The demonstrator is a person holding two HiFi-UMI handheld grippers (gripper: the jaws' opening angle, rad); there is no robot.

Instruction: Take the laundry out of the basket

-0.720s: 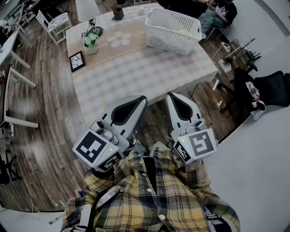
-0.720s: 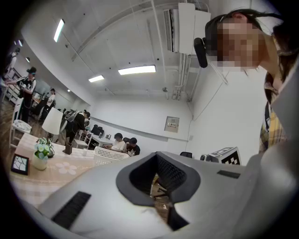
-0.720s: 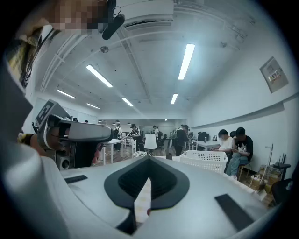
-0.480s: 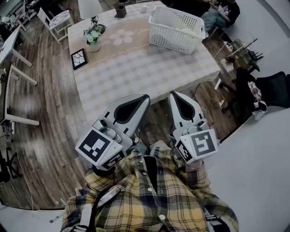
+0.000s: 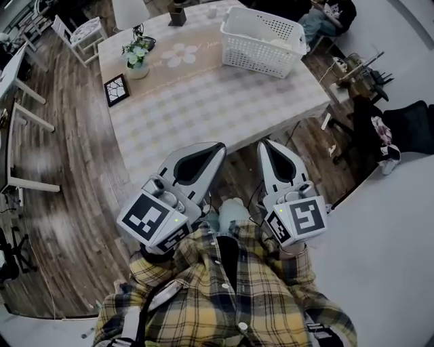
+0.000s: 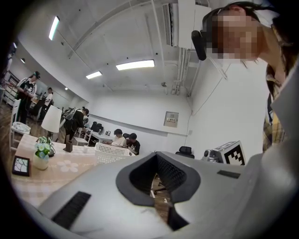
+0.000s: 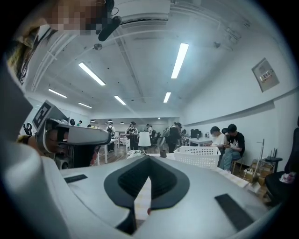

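A white slatted laundry basket (image 5: 261,42) stands at the far right of a checked table (image 5: 203,101); pale laundry (image 5: 279,45) shows inside it. The basket also appears in the left gripper view (image 6: 112,152) and the right gripper view (image 7: 198,156). My left gripper (image 5: 218,149) and right gripper (image 5: 266,146) are both shut and empty, held close to my chest just short of the table's near edge, pointing toward the table. Both are far from the basket.
On the table's left part stand a flower pot (image 5: 135,59), a small framed picture (image 5: 116,90) and a dark holder (image 5: 178,15). People sit behind the basket (image 5: 324,17). A white chair (image 5: 81,34) is at far left, bags and a black chair (image 5: 407,129) to the right.
Both grippers have stayed shut and kept close together in front of me. The table and basket have shifted slightly in view as my head moved.
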